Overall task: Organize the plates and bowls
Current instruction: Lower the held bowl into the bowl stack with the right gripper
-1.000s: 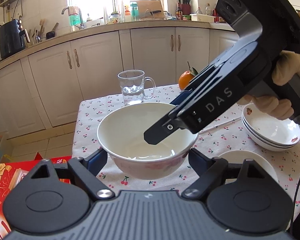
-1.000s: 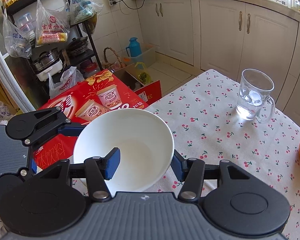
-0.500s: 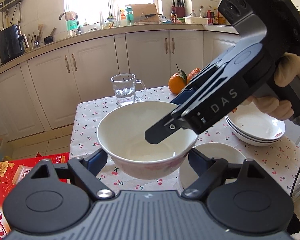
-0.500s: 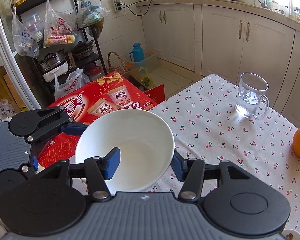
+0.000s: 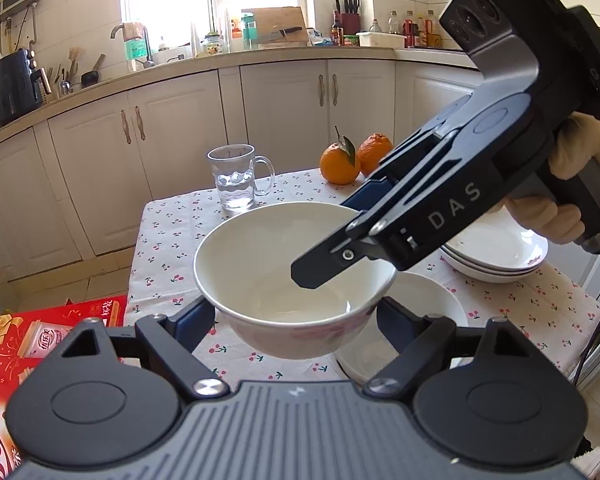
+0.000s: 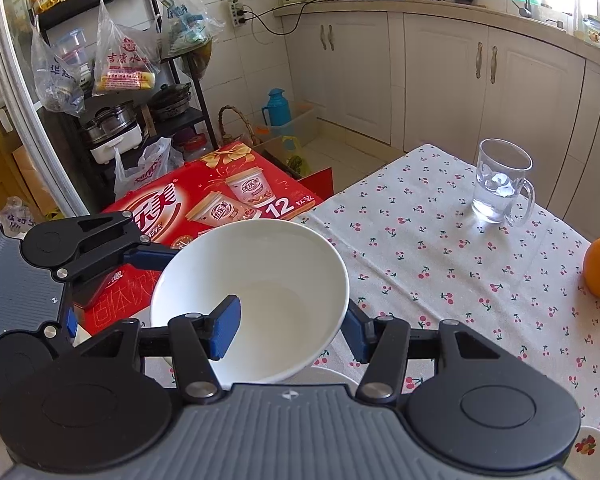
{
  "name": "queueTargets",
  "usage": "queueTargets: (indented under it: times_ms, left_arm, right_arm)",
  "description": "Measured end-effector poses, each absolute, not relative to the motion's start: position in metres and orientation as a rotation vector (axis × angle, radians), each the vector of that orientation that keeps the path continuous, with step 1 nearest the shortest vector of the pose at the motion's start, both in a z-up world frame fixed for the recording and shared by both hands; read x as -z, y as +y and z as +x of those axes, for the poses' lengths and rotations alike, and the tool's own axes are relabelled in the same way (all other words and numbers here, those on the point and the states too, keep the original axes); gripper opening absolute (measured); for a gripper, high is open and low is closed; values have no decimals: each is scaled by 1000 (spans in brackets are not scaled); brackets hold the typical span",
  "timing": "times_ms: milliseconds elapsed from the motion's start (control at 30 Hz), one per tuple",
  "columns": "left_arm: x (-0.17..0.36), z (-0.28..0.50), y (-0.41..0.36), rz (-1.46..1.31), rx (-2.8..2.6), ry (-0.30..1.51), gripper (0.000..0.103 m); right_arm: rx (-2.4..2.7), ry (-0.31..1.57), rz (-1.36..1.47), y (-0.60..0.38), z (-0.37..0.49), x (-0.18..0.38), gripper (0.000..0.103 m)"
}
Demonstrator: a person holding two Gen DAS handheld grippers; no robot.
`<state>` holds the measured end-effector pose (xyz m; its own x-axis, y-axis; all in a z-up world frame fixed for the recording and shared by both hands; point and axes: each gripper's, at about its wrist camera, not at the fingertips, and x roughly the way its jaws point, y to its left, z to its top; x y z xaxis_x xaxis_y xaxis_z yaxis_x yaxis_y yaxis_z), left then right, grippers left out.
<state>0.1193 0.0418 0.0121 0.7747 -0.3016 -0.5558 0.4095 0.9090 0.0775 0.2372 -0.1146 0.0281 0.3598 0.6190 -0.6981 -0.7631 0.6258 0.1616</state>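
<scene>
Left wrist view showed the white bowl (image 5: 292,280) held clear of the tabletop (image 5: 168,264), the left tool (image 5: 296,320) spanning its body from outside, fingers against both sides. The right tool (image 6: 288,322) pinched the rim, one finger inside, one outside. A second bowl (image 5: 432,304) sat just below and beside it, stacked plates (image 5: 496,256) beyond. Judgement: nesting should proceed level, centred over the lower bowl, lowered gently, with the rim grip released before the side grip.

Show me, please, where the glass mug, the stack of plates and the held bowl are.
Glass mug (image 5: 236,178): left wrist view, on its side wall.
Stack of plates (image 5: 500,258): left wrist view, top plate's inside.
Held bowl (image 6: 268,280): right wrist view, inner wall.
</scene>
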Motion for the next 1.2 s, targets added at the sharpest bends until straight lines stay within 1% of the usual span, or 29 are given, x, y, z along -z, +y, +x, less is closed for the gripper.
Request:
queueTargets:
  times_ms: [567,1200]
  left_arm:
    - [-5,100,19,204,464,592,88]
    - [14,107,1,202,532,641,88]
  right_arm:
    - [-854,801,-156,-147,206,-21,60]
    - [-777,827,-158,-169,194,-4,60]
